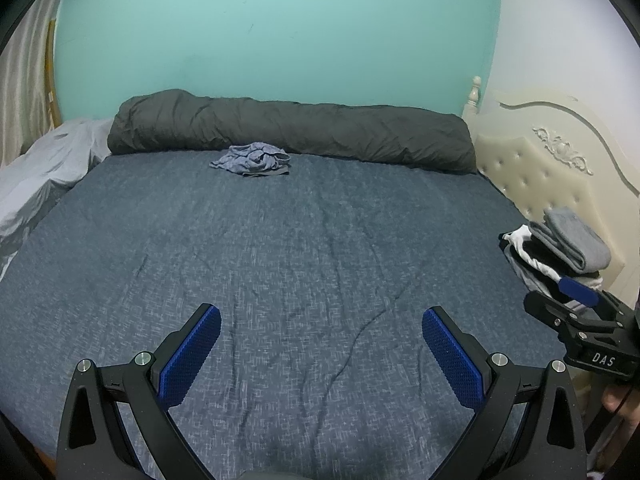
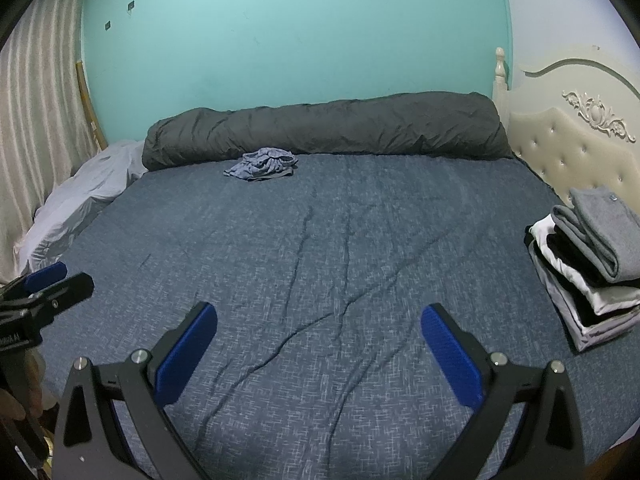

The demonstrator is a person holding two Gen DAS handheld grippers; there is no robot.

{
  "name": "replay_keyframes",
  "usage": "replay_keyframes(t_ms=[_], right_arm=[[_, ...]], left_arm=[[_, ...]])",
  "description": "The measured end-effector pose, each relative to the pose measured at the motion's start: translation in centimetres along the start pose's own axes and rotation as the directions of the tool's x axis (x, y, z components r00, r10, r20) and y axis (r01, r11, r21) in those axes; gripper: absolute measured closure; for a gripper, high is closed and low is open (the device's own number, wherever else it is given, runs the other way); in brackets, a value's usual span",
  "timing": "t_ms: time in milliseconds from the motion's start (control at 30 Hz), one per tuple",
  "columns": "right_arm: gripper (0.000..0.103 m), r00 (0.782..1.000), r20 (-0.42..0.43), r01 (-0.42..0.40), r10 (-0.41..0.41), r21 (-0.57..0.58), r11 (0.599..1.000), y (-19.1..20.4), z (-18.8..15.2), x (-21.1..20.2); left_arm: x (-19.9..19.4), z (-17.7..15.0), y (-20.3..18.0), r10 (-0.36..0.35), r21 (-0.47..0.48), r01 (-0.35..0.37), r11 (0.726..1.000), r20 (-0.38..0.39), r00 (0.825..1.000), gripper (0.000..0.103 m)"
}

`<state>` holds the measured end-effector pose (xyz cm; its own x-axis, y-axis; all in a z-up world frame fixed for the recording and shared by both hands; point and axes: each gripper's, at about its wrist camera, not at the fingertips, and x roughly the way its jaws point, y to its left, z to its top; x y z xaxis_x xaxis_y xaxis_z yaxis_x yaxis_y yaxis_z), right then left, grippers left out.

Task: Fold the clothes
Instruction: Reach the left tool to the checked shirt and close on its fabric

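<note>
Blue-grey crumpled garment (image 1: 251, 159) lies at the far side of the bed (image 1: 280, 264), touching the dark grey rolled duvet (image 1: 296, 132) along the teal wall (image 1: 280, 32). Near the cream headboard (image 2: 568, 148) on the right sits a stack of folded clothes (image 2: 588, 268), a grey piece on top. Both the left tool (image 1: 321, 344) and the right tool (image 2: 319, 340) hang above the bare bedsheet, well apart from the garment, blue pads (image 1: 192, 356) spread wide and empty.
</note>
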<state>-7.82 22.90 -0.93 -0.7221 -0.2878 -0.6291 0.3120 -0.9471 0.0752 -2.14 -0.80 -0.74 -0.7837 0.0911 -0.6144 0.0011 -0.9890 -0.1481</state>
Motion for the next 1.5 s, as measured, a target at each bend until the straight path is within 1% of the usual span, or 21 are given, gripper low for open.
replay_keyframes(t_ms=[167,267,400,500,633,733,833,933,1067,1200,1267,1500], right_arm=[[0.000,1.000,-0.031,0.002,-0.002,0.002,1.000,-1.0,0.2,3.1],[0.000,0.999,-0.053,-0.001,0.002,0.011,1.000,-1.8,0.5,5.9],[0.000,0.998,-0.069,-0.011,0.013,0.021,1.000,-3.1,1.3,11.1],[0.000,0.998,-0.058,-0.019,0.019,0.000,1.000,-3.6,2.3,14.7],[0.000,0.996,-0.081,-0.042,0.042,0.005,0.999,-4.4,4.1,20.4],[0.000,0.997,-0.075,-0.037,0.036,-0.009,0.999,-4.5,5.7,23.6],[0.000,0.996,-0.079,-0.038,0.038,0.007,0.999,-4.9,7.4,26.4],[0.000,0.995,-0.090,-0.039,0.041,0.029,0.999,-5.2,8.8,28.5],[0.000,0.993,-0.109,-0.034,0.039,0.039,0.999,-5.5,10.6,31.0],[0.000,0.990,-0.136,-0.022,0.029,0.056,0.998,-5.9,11.9,33.4],[0.000,0.988,-0.150,-0.017,0.027,0.064,0.998,-6.1,12.2,34.5],[0.000,0.980,-0.199,-0.003,0.016,0.063,0.998,-6.6,12.9,37.5]], left_arm=[[3.5,1.0,1.3,0.004,-0.016,-0.004,1.000,-0.024,1.000,0.000],[6.7,2.4,2.4,0.019,-0.024,-0.019,1.000,-0.033,0.999,0.000],[12.4,4.7,4.6,0.041,-0.043,-0.043,0.998,-0.041,0.998,0.000],[18.2,7.1,6.2,0.060,-0.042,-0.063,0.997,-0.056,0.997,0.000],[25.9,10.3,8.2,0.094,-0.031,-0.097,0.995,-0.077,0.993,0.000],[29.5,12.4,9.6,0.117,-0.035,-0.119,0.992,-0.074,0.990,0.000],[32.7,14.7,11.1,0.135,-0.038,-0.139,0.990,-0.076,0.988,0.000],[35.2,16.7,11.9,0.154,-0.026,-0.157,0.987,-0.085,0.984,0.000],[38.1,19.1,12.5,0.155,0.004,-0.155,0.988,-0.092,0.984,0.000],[40.7,20.5,13.4,0.146,0.001,-0.147,0.989,-0.118,0.982,0.000],[42.3,21.2,13.9,0.136,-0.003,-0.138,0.990,-0.143,0.980,0.000],[47.9,23.0,15.2,0.126,-0.006,-0.130,0.992,-0.187,0.974,0.000]])
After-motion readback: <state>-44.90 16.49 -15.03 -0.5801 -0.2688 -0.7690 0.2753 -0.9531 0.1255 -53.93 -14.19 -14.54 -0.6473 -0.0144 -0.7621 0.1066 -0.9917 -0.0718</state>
